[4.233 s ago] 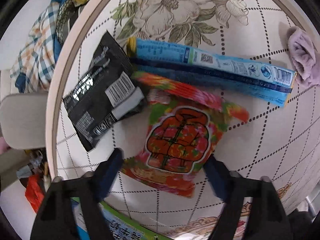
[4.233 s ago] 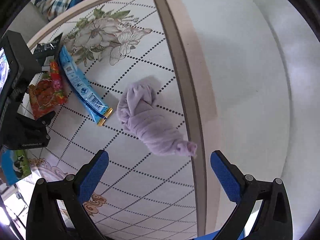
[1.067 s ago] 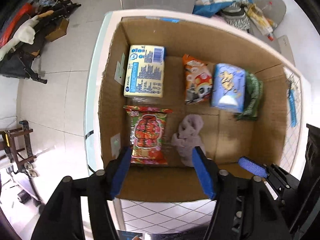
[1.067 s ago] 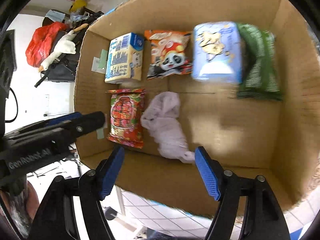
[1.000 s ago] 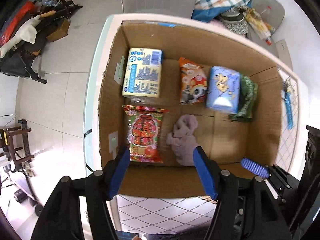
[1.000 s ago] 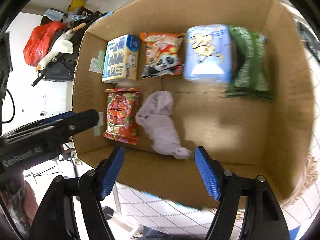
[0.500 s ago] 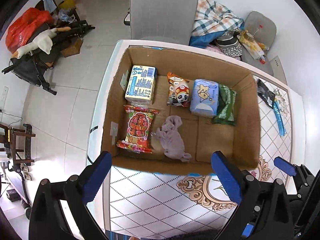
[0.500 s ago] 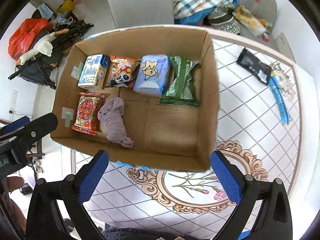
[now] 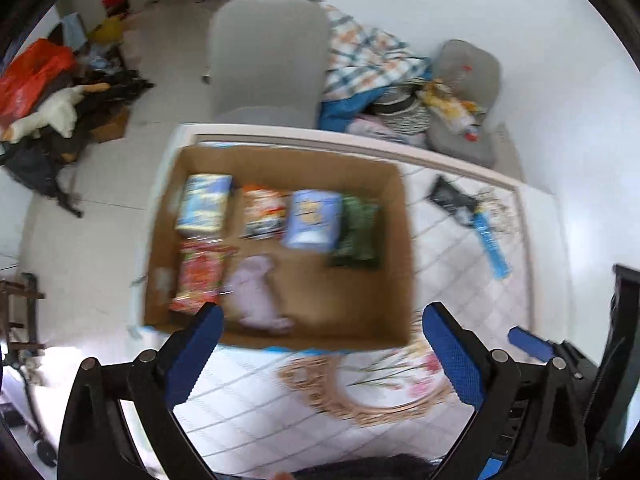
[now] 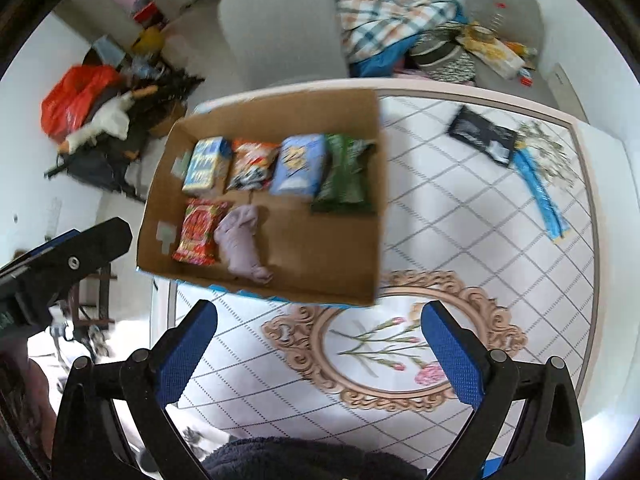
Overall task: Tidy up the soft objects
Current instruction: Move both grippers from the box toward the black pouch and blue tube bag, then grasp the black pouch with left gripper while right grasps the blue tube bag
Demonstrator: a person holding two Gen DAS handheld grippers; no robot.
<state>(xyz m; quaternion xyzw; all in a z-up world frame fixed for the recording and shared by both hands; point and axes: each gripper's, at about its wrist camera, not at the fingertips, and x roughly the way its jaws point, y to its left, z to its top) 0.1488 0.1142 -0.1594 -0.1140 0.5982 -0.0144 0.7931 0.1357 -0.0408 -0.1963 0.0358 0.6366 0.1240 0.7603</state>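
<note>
A cardboard box (image 9: 396, 248) (image 10: 372, 184) stands at the table's far left. In it lie a red snack bag (image 9: 198, 280) (image 10: 198, 232), a lilac cloth (image 9: 256, 292) (image 10: 240, 240), a blue-and-yellow pack (image 10: 204, 164), a panda bag (image 10: 250, 166), a light blue pack (image 10: 298, 164) and a green bag (image 10: 344, 176). A black packet (image 9: 452, 200) (image 10: 482, 134) and a long blue packet (image 9: 490, 244) (image 10: 538, 190) lie on the table at the far right. My left gripper (image 9: 320, 352) and right gripper (image 10: 318, 354) are open, empty, high above the table's near part.
The table has a patterned white cloth (image 10: 460, 248) with an oval ornament (image 10: 400, 336). A grey chair (image 10: 280, 24) stands behind the table, with a plaid blanket (image 10: 384, 8) and clutter on seats beside it. Bags and a red sack (image 10: 76, 96) lie on the floor at left.
Both grippers have pulled back and up from the box, so the box looks smaller and more room shows. The red bag and lilac cloth stay in the box.
</note>
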